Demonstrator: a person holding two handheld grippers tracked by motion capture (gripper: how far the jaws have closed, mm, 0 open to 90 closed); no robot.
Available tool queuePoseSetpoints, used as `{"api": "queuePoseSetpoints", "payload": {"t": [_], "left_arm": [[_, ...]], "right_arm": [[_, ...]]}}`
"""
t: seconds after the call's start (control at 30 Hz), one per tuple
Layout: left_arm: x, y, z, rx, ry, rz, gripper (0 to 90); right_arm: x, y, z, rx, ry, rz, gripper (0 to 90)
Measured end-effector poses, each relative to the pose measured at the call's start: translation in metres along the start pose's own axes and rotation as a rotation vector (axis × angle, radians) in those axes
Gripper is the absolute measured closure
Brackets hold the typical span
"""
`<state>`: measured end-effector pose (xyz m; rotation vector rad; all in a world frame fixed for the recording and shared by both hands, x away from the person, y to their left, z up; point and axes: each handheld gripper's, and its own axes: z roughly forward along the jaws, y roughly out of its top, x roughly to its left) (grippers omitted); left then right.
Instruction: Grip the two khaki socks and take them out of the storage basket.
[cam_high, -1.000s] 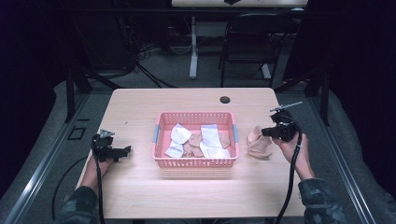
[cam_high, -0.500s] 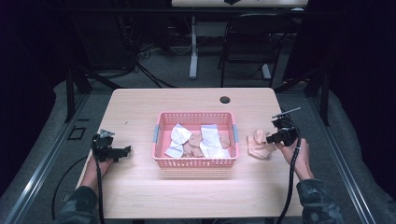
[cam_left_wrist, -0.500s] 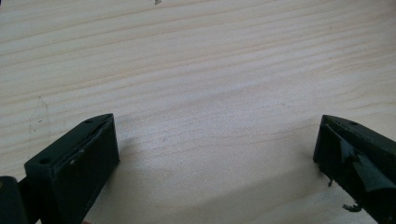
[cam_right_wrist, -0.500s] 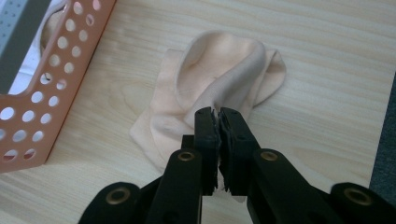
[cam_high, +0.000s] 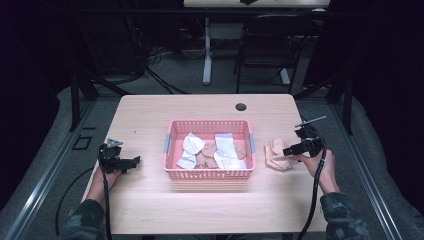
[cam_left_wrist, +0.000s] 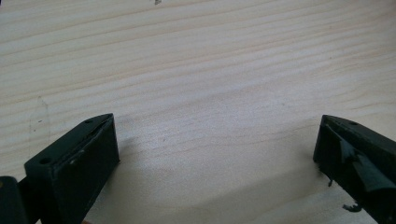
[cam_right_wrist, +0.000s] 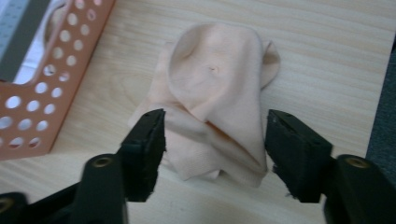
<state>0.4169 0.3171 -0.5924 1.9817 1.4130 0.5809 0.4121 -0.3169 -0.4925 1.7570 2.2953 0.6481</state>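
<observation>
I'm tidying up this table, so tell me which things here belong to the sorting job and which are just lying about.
Part of the job:
- peach cloth lying between the right gripper jaws, which have just been opening
- pink basket
- white and tan cloths in it

Lying about:
- black cap near the table's far edge
- chair behind the table
- left gripper, open, idle

table (cam_high: 200, 107): pale wood, fine straight grain. basket (cam_high: 209, 174): salmon-pink plastic, walls perforated with round holes, grey strip at each short end. cloths in basket (cam_high: 222, 150): white and tan mixed. cloth (cam_right_wrist: 219, 98) at 3 o'clock of basket: plain peach-beige, no print. right gripper (cam_right_wrist: 215, 140) and left gripper (cam_left_wrist: 217, 149): matt black. floor (cam_high: 165, 82): grey.
</observation>
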Motion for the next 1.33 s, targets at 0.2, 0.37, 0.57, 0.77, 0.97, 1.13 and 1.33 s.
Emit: {"api": "queuePoseSetpoints", "payload": {"t": [0.2,0.37,0.57,0.77,0.97,1.13,1.33], "left_arm": [[0.000,0.000,0.000,0.000,0.000,0.000,0.0],[0.000,0.000,0.000,0.000,0.000,0.000,0.0],[0.000,0.000,0.000,0.000,0.000,0.000,0.0],[0.000,0.000,0.000,-0.002,0.001,0.000,0.0],[0.000,0.000,0.000,0.000,0.000,0.000,0.0],[0.000,0.000,0.000,-0.002,0.001,0.000,0.0],[0.000,0.000,0.000,-0.002,-0.003,0.005,0.0]], "right_arm": [[0.008,-0.006,-0.012,-0.036,0.024,-0.027,16.6],[0.016,-0.014,-0.024,-0.062,0.052,-0.063,12.7],[0.023,-0.026,-0.028,-0.062,0.069,-0.100,7.2],[0.026,-0.055,-0.025,-0.015,0.073,-0.123,5.3],[0.021,-0.074,-0.022,0.027,0.073,-0.109,5.5],[0.018,-0.077,-0.018,0.064,0.067,-0.116,5.6],[0.017,-0.074,-0.017,0.014,0.050,-0.146,9.6]]}}
